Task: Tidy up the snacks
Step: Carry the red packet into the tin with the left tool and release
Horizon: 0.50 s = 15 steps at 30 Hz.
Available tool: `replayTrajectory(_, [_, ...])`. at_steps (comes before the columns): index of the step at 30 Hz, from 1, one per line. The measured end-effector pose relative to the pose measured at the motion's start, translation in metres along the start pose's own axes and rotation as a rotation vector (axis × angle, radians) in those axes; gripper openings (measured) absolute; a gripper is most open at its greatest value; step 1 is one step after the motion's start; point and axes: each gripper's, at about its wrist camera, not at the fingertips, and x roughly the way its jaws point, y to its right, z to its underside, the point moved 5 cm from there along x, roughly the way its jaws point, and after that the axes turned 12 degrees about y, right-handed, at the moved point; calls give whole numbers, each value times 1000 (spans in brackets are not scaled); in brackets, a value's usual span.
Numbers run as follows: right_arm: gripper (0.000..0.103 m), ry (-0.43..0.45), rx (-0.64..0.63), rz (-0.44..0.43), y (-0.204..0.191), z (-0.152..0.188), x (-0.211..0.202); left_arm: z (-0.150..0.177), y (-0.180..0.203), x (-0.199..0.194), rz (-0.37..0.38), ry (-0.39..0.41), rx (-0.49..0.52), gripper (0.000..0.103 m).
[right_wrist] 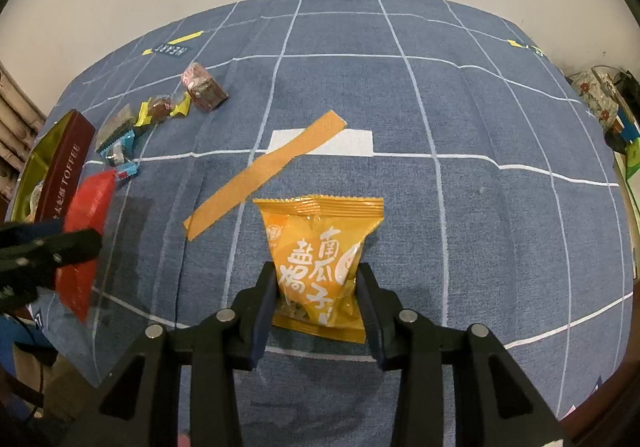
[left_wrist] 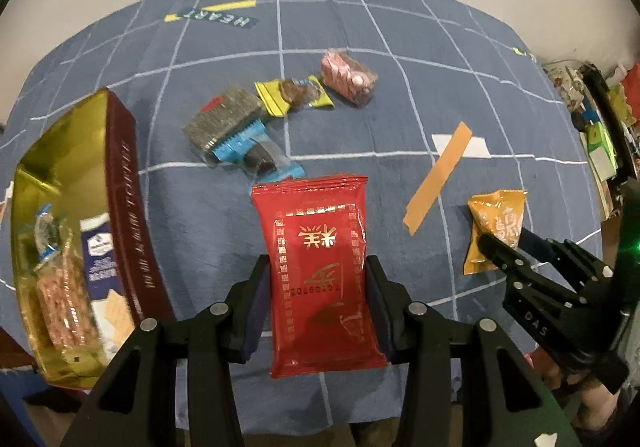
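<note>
Showing: two hand-held grippers over a blue grid-patterned cloth, each with a snack packet between its fingers.
Left hand-held gripper: fingers closed against both long edges of the red packet, which stands lengthwise between them, raised off the cloth; its shadow shows on the cloth in the right wrist view.
Right hand-held gripper: fingers pressed on the lower sides of the orange packet, whose sealed top edge points away from the camera; whether it touches the cloth cannot be told.
Tin box: dark red wall lettered TOFFEE, gold inside, open, at the left edge of the cloth; it holds a pink-wafer packet, a blue-and-white packet and a small clear one.
Loose snacks: a blue-ended packet, a yellow-wrapped piece and a pink clear-wrapped pack, in a diagonal row beyond the red packet.
Markers: orange tape strip crossing a white patch, between the two packets.
</note>
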Motion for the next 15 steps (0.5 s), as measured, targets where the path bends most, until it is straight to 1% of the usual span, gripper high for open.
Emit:
replayTrajectory(5, [40,-1,11,-5,2,0,0,-14,-6,-8,-12,20,-11,41])
replayTrajectory(10, [40,0,8,-3,2,1,0,-21,-29,-21,-59,45,-23,41])
replayTrajectory(15, [40,1,7,-3,1,0,1,-25,-60,-34,-94,52,-73,41])
